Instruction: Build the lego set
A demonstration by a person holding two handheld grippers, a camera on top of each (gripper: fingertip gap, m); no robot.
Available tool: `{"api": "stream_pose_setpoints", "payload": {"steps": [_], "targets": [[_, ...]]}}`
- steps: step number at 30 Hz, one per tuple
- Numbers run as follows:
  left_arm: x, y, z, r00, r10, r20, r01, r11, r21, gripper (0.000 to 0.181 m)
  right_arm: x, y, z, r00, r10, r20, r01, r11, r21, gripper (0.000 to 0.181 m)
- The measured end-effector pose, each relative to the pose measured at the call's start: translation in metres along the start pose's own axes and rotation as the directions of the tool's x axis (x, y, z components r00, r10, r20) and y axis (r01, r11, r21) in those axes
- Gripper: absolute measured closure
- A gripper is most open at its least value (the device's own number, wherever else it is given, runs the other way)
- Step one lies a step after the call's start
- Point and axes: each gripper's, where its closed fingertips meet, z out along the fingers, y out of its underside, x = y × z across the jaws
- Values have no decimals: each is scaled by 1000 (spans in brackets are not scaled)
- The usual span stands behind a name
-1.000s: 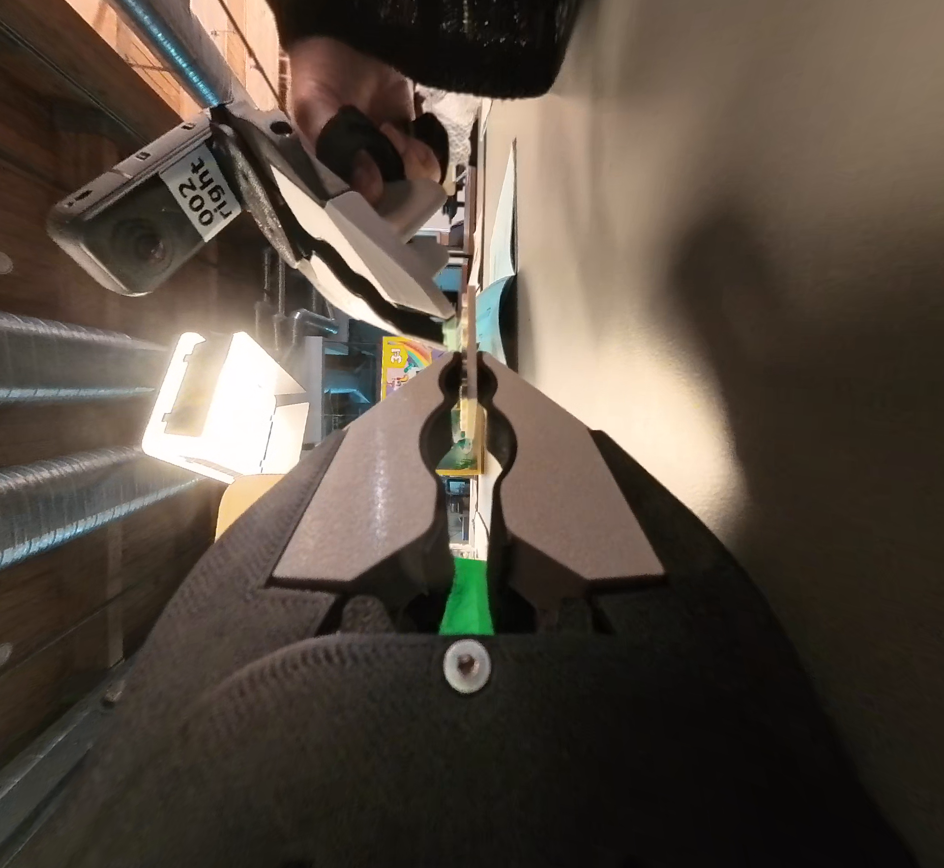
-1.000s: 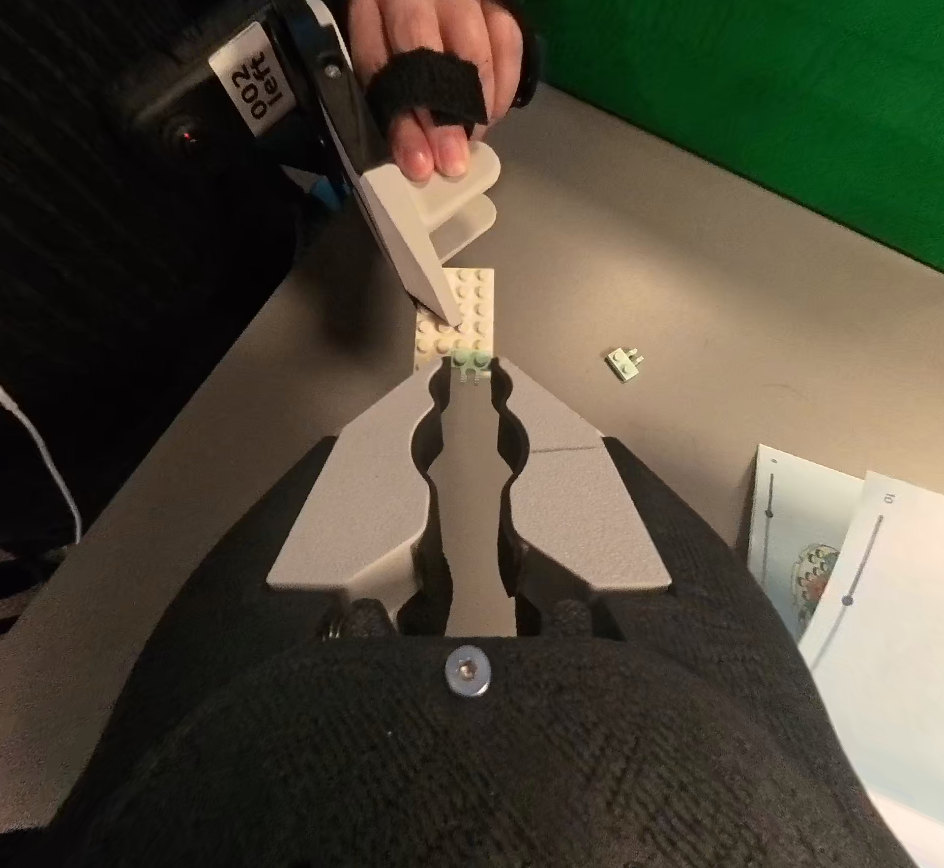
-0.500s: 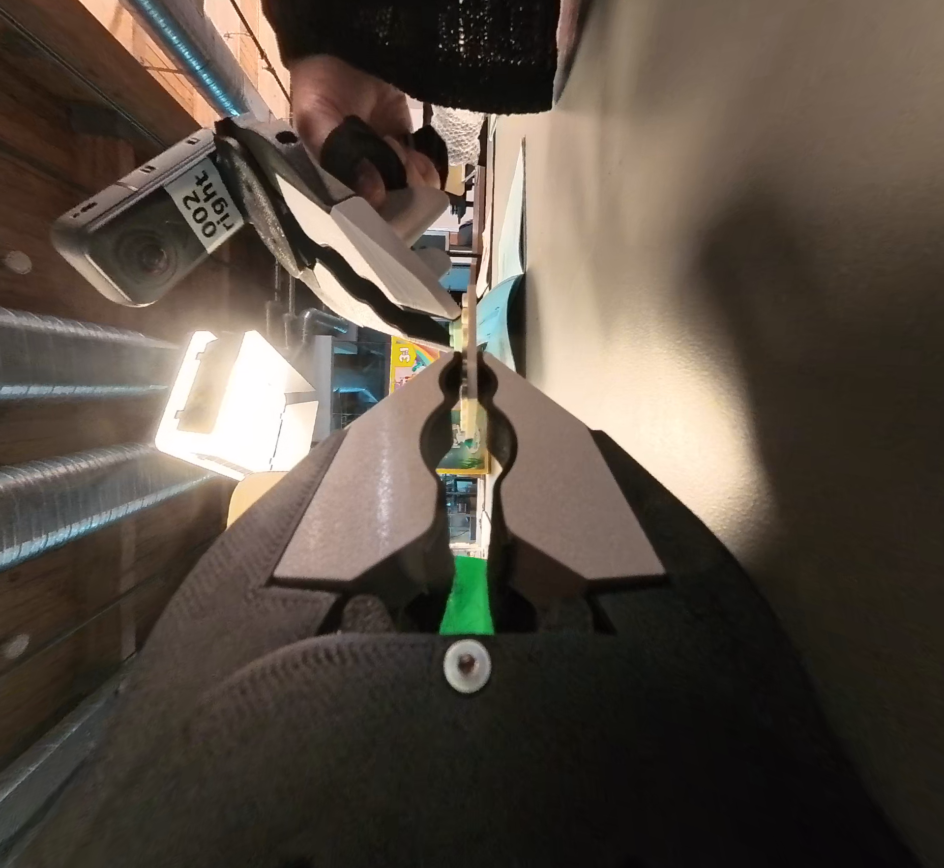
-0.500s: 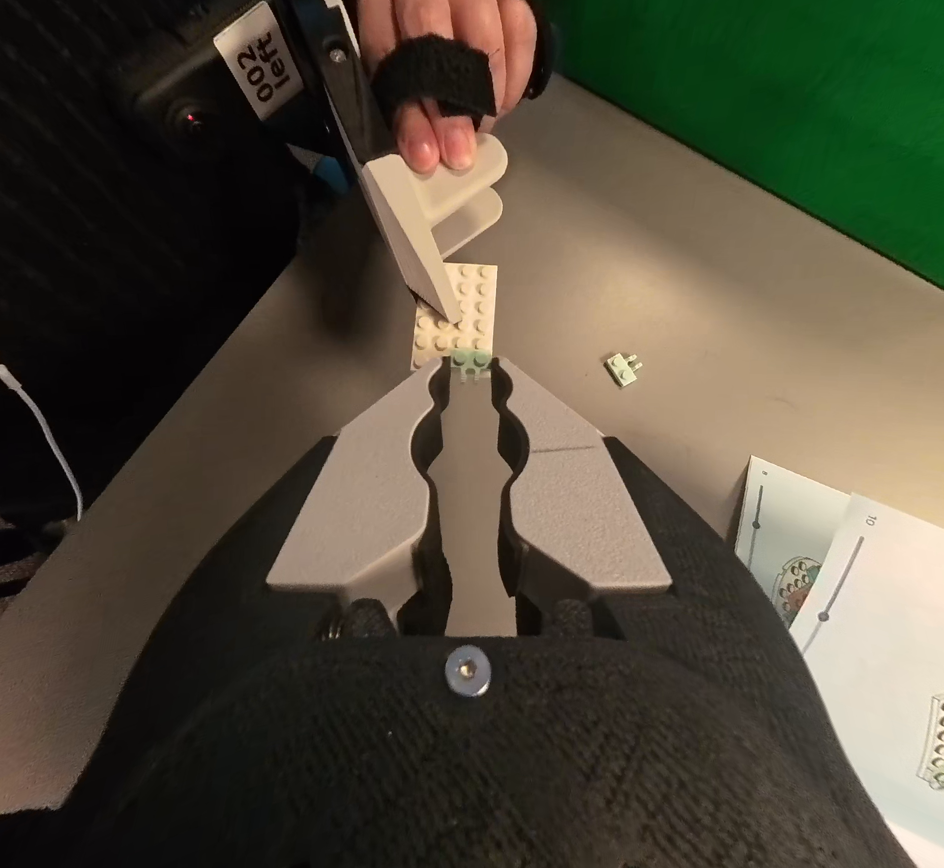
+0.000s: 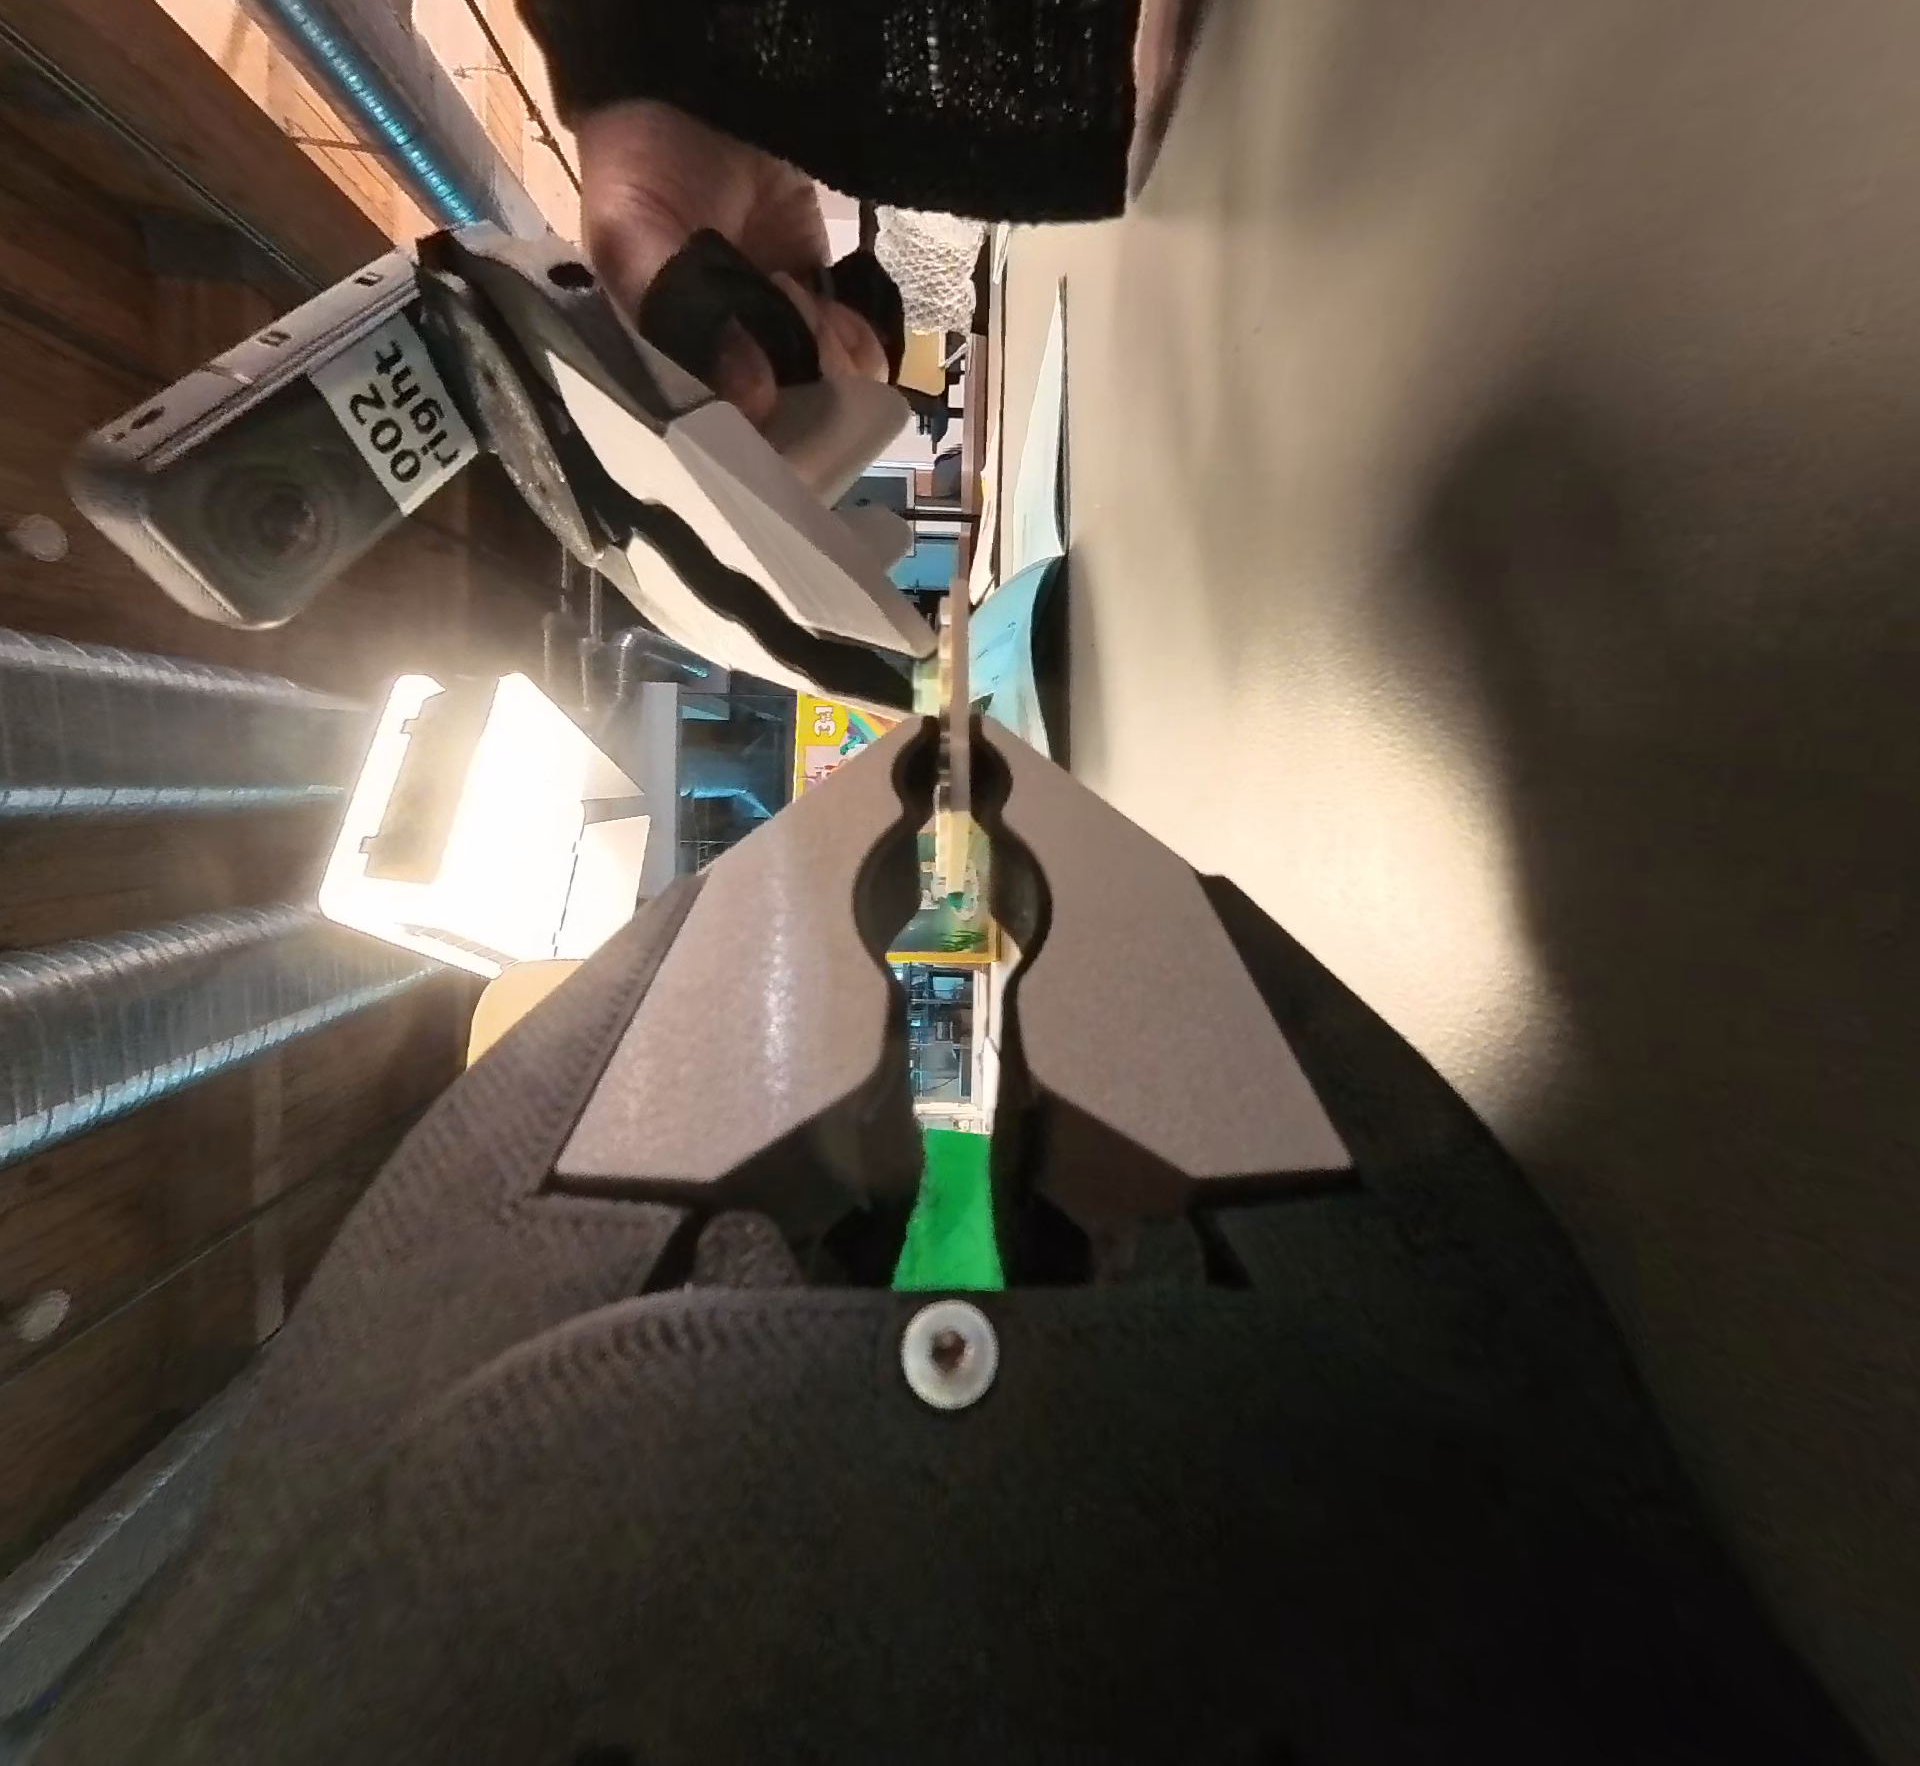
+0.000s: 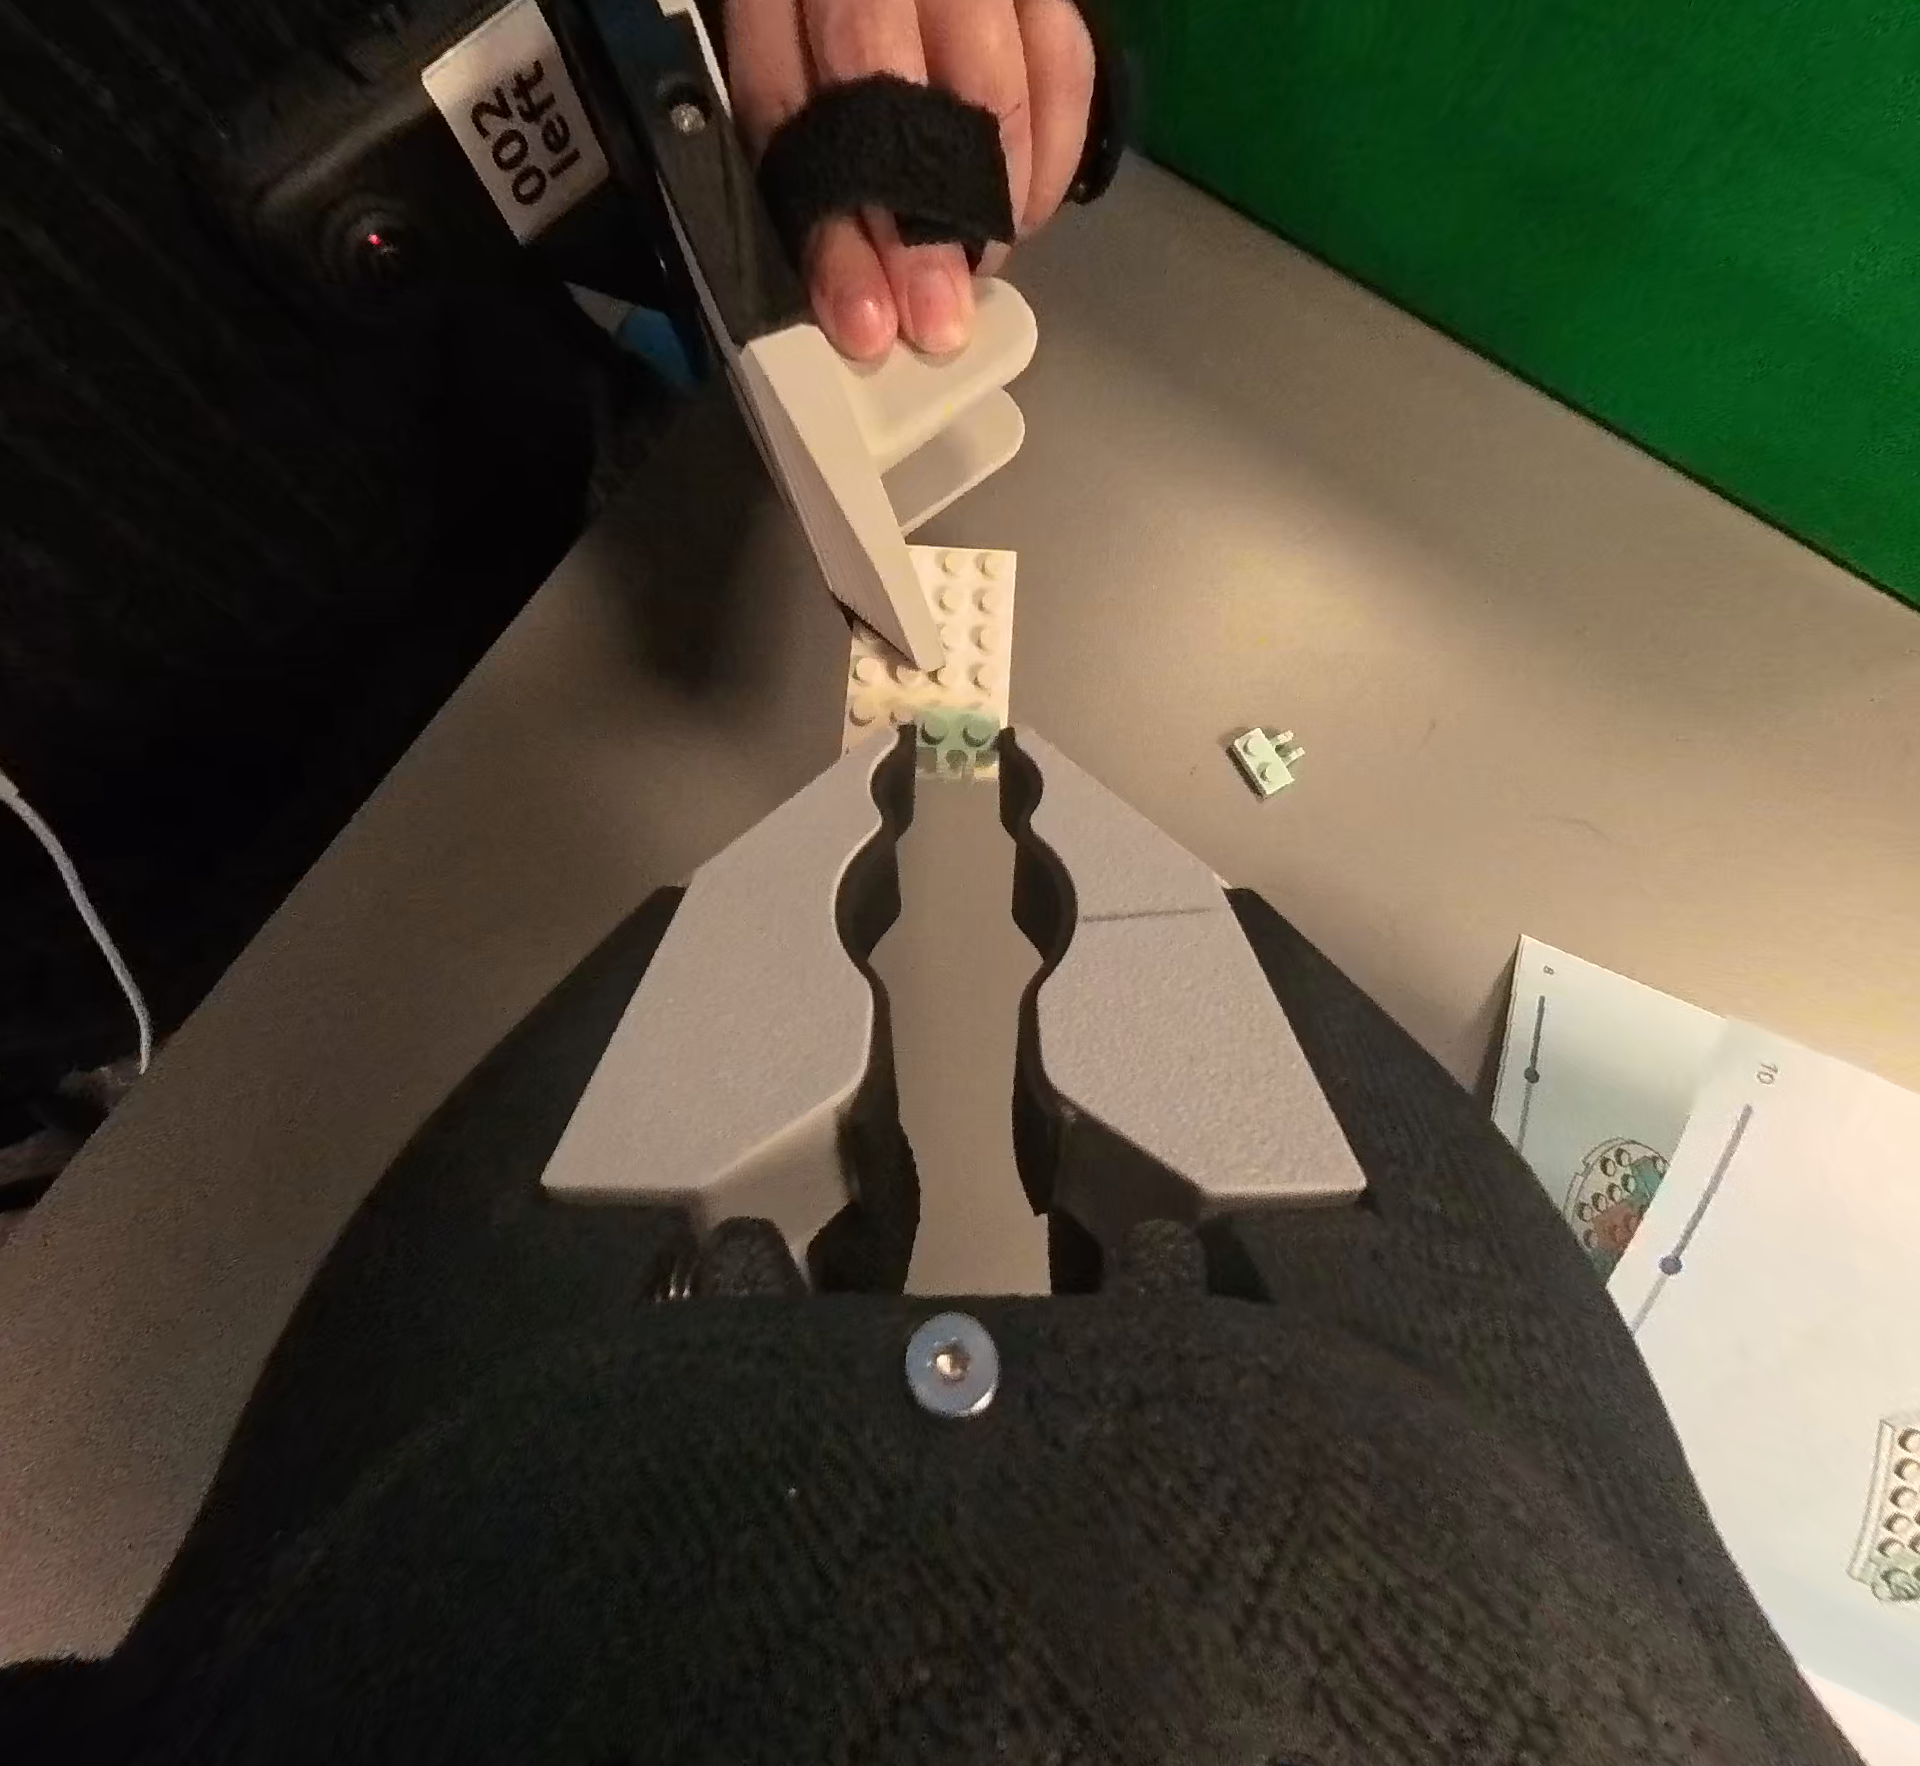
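Two grippers meet over one build. On my left, the left gripper pinches the white studded plate edgewise, its jaws nearly together on the thin plate, holding it off the grey table. In the middle, my right gripper is clamped narrow on a small pale-green piece, pressed against the plate's near end. Farther right, a matching green piece lies loose on the table, then the instruction booklet, with the green bin behind. I judge these parts light, rigid and slick, best gripped by their flat sides, clear of the studs.
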Motion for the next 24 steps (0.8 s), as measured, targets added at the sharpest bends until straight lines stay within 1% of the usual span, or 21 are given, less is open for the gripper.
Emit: {"api": "stream_pose_setpoints", "payload": {"steps": [10, 20, 24], "targets": [[0, 0, 0, 1000, 0, 1, 0, 1000, -1, 177, 1, 0, 0, 1000, 2, -13, -2, 1000, 1, 162], [0, 1, 0, 1000, 0, -2, 0, 1000, -4, 177, 2, 2, -2, 998, 5, -70, -3, 1000, 26, 159], [1, 1, 1, 1000, -3, -11, 3, 1000, -7, 177, 5, 1, -7, 992, 9, -126, -4, 999, 37, 151]]}}
